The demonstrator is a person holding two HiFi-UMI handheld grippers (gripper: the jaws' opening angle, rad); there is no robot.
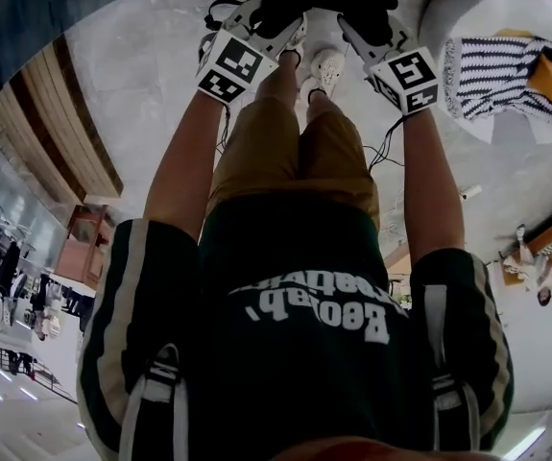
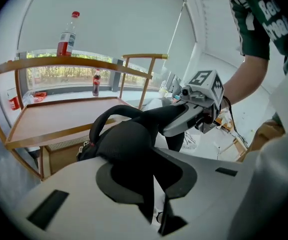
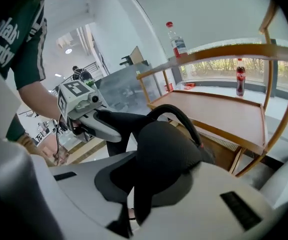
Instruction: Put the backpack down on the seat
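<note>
Backpack (image 2: pixel 128 139) held in the air by two grippers, clear of the seat (image 2: pixel 58 119), which lies beyond and to one side of it.

Left gripper (image 2: pixel 151 184): jaws nearly closed, pinching a narrow fold of the black fabric. Right gripper (image 3: pixel 133 194): jaws likewise clamped on a fold of the same bag. The two grips sit close together near the bag's top, with its carry loop (image 2: pixel 108 116) arching free above the body.

Risks, as judged from this pose:
- **Slip:** each grip takes only a thin fold, so the bag's weight could pull the fabric out of one pair of jaws. The bag would then swing from the other pair or fall to the floor.
- **Snag:** a curved rail (image 2: pixel 78 63) runs above the seat's edges, and the loop or a dangling strap could catch on it as the bag goes in.
- **Knock:** a bottle (image 2: pixel 66 36) appears to stand at rail height. A second bottle (image 2: pixel 96 81) stands on the sill past the seat's far edge. A wide swing could topple either one.

Pose: in the head view both bare forearms reach straight ahead, side by side and roughly parallel, over the person's thighs and shoes. Both grippers pitch downward, with their marker cubes facing up and the bag between the tips.
</note>
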